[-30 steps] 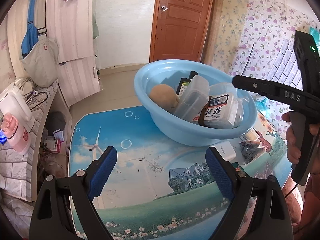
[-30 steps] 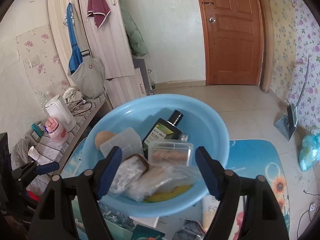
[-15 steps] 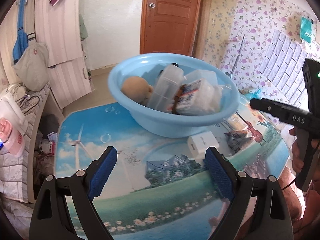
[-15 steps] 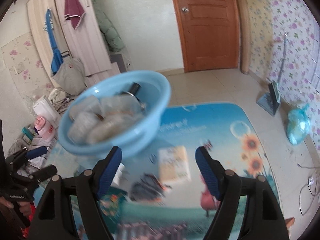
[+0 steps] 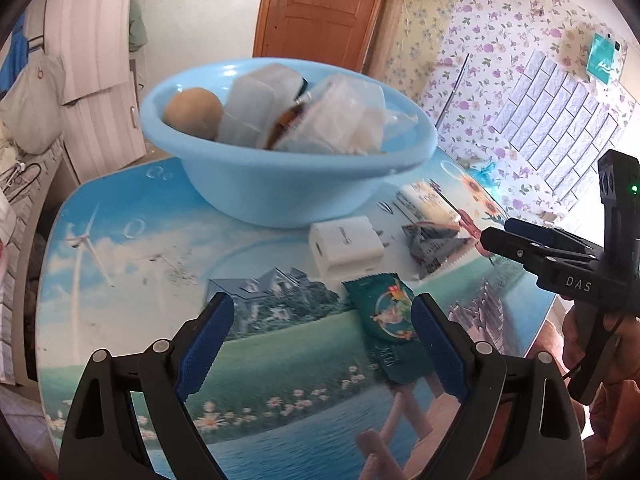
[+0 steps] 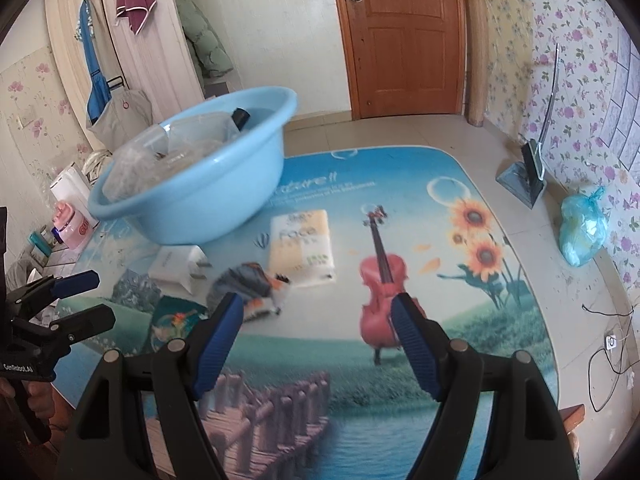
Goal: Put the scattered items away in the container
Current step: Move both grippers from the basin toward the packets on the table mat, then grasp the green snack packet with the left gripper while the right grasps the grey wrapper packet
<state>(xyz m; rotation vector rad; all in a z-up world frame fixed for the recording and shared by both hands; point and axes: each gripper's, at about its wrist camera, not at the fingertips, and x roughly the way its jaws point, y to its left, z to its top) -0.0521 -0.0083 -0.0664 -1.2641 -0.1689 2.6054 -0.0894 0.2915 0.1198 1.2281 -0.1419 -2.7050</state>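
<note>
Both sets of jaws wide and empty: left gripper (image 5: 322,344) beside green sachet (image 5: 386,322) near its right jaw, right gripper (image 6: 318,340) short of grey packet (image 6: 250,284). Basin (image 5: 280,184) far ahead, heaped; risk of flat sachet slipping free.

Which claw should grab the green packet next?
Left. The green packet lies right at the open left claw, beside its right finger. The right claw, also open, faces bare mat further right.
</note>
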